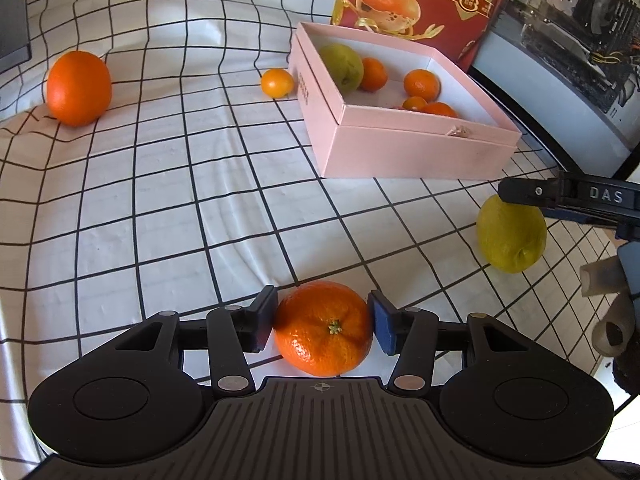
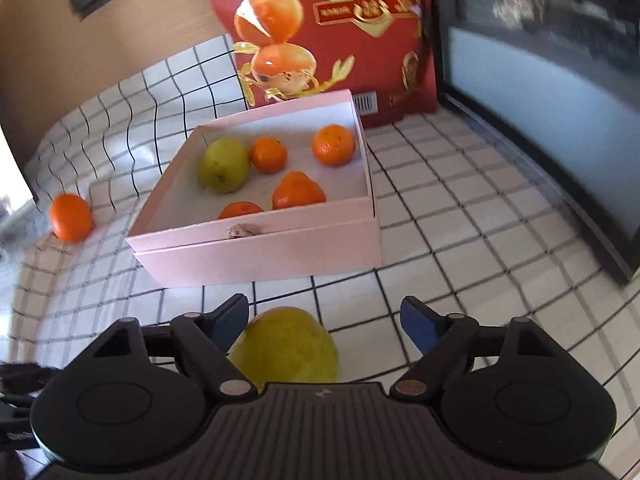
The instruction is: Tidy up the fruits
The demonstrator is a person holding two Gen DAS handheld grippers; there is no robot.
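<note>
In the left wrist view my left gripper is shut on a mandarin that rests on the checked cloth, a pad against each side. My right gripper stands open around a yellow-green lemon. The lemon lies close to the left finger, and the right pad is well clear of it. From the left wrist view one right finger hangs over the lemon. The open pink box holds a green fruit and several mandarins.
A large orange lies far left on the cloth, and a small orange fruit sits by the box's left wall. A red bag printed with oranges stands behind the box. A dark glass-fronted case borders the right.
</note>
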